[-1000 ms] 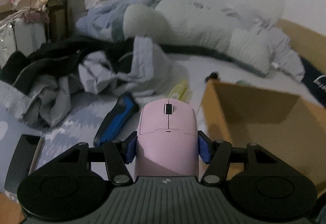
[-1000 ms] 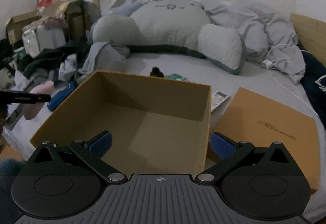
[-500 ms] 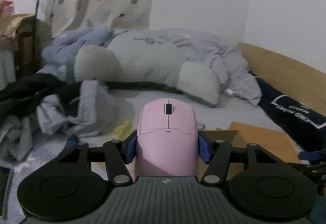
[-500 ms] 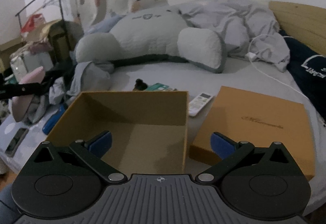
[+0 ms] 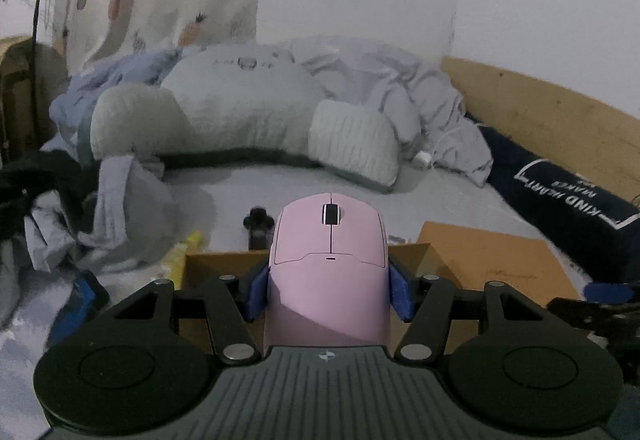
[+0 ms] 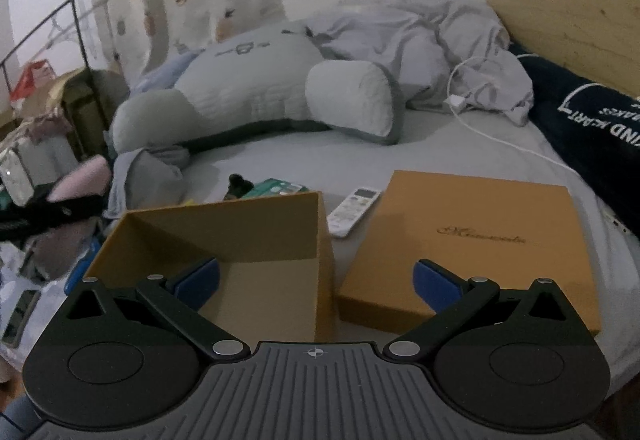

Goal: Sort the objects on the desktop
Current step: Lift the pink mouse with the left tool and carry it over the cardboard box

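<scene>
My left gripper (image 5: 327, 290) is shut on a pink computer mouse (image 5: 329, 252) and holds it in the air over the near left part of an open brown cardboard box (image 5: 212, 260). In the right wrist view the mouse (image 6: 82, 180) shows blurred at the far left, beside the box (image 6: 224, 236). My right gripper (image 6: 316, 280) is open and empty, low over the box's near right corner. The box's flat lid (image 6: 472, 236) lies to the right of it.
A white remote (image 6: 354, 205), a green packet (image 6: 276, 187) and a small black object (image 6: 238, 184) lie on the bed behind the box. A blue shaver (image 5: 82, 294) and a yellow tube (image 5: 182, 252) lie left. Clothes, a large plush pillow (image 6: 256, 88) and a cable surround.
My left gripper has carried the mouse up and to the right, from beside the box to above it. The right gripper has shifted right, toward the lid.
</scene>
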A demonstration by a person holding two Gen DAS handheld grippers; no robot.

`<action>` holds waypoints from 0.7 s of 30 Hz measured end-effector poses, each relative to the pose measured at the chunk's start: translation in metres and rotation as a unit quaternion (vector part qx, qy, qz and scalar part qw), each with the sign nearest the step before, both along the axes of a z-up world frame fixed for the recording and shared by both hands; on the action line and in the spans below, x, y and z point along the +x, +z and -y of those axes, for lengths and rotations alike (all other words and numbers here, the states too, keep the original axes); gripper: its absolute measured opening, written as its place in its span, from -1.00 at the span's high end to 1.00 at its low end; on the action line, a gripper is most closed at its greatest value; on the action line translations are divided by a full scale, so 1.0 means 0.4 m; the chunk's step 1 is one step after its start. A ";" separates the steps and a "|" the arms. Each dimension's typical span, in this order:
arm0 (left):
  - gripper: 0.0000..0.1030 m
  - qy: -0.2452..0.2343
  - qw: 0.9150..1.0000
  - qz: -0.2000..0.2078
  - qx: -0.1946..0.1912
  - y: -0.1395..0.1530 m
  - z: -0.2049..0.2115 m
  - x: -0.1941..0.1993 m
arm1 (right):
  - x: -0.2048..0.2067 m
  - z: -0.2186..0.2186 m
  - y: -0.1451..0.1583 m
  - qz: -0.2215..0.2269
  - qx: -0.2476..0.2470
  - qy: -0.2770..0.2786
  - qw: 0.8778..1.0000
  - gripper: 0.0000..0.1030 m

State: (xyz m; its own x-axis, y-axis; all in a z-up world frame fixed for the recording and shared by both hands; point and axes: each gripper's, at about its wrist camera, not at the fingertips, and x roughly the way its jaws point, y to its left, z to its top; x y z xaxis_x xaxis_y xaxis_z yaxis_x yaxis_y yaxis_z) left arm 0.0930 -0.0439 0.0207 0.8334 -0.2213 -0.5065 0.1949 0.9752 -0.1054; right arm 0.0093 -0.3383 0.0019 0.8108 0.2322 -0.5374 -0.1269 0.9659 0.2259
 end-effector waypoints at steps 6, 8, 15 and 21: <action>-0.15 0.016 0.999 -0.043 -0.001 -0.066 0.037 0.054 | 0.007 0.014 -0.005 -0.005 0.009 -0.004 1.000 -1.00; -0.15 0.020 0.998 -0.059 -0.003 -0.085 0.041 0.069 | 0.011 0.018 -0.009 -0.007 0.012 -0.007 1.000 -1.00; -0.15 0.043 0.993 -0.108 0.033 -0.147 0.059 0.132 | 0.022 0.023 -0.021 -0.018 0.025 -0.012 0.999 -1.00; -0.15 0.046 0.987 -0.142 0.067 -0.183 0.071 0.173 | 0.033 0.035 -0.030 -0.028 0.038 -0.016 0.999 -1.00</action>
State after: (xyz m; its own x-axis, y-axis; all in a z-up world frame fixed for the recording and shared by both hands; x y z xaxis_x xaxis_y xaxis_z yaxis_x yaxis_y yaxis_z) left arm 0.1623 -0.0721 -0.0526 0.6666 -0.0677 -0.7424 0.0868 0.9961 -0.0129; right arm 0.0224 -0.3523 -0.0102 0.7875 0.2481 -0.5641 -0.0805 0.9489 0.3050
